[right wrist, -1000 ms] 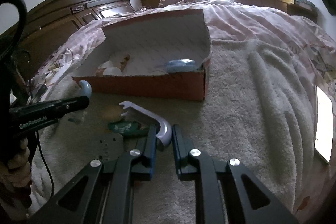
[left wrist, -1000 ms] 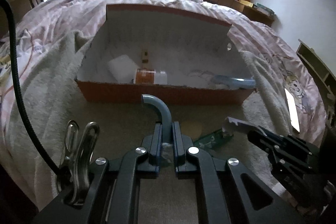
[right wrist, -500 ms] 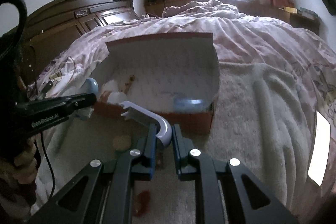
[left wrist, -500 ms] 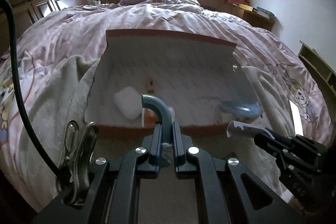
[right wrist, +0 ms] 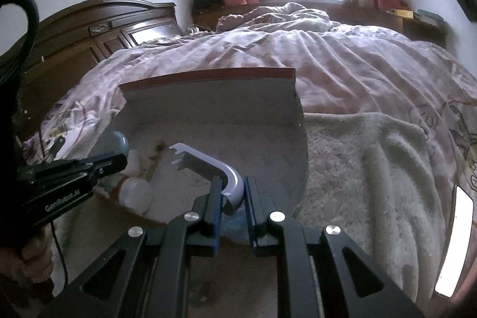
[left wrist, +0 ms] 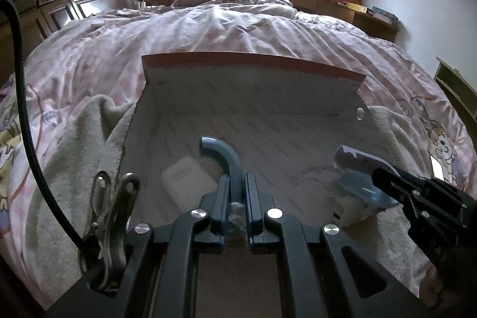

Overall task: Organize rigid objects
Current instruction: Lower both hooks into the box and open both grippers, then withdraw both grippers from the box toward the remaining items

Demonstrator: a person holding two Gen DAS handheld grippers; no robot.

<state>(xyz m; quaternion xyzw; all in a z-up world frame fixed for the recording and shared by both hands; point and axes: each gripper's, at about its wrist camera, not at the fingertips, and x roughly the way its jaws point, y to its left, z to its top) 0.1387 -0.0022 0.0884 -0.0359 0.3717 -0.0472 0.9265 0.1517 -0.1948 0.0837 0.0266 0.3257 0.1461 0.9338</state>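
Observation:
My left gripper [left wrist: 237, 184] is shut on a blue curved hook-shaped piece [left wrist: 220, 154] and holds it above the open orange cardboard box [left wrist: 253, 61]. My right gripper [right wrist: 234, 189] is shut on a white curved plastic piece [right wrist: 205, 163] with a notched end, also above the box [right wrist: 208, 76]. Each gripper shows in the other's view: the right one [left wrist: 384, 175] at the right, the left one [right wrist: 119, 160] at the left. Inside the box lie a white rectangular block [left wrist: 187, 181], a blue flat object [left wrist: 360, 187] and a white bottle [right wrist: 137, 192].
The box sits on a beige fleece blanket [right wrist: 372, 169] over a pink quilted bed [left wrist: 238, 29]. A dark wooden headboard [right wrist: 98, 32] stands at the left. A metal clip [left wrist: 113, 213] hangs beside my left gripper. A lit phone screen [right wrist: 453, 240] lies at the right.
Both grippers have risen and moved forward with their pieces, from the blanket in front of the box to above its inside. The green item on the blanket has left view.

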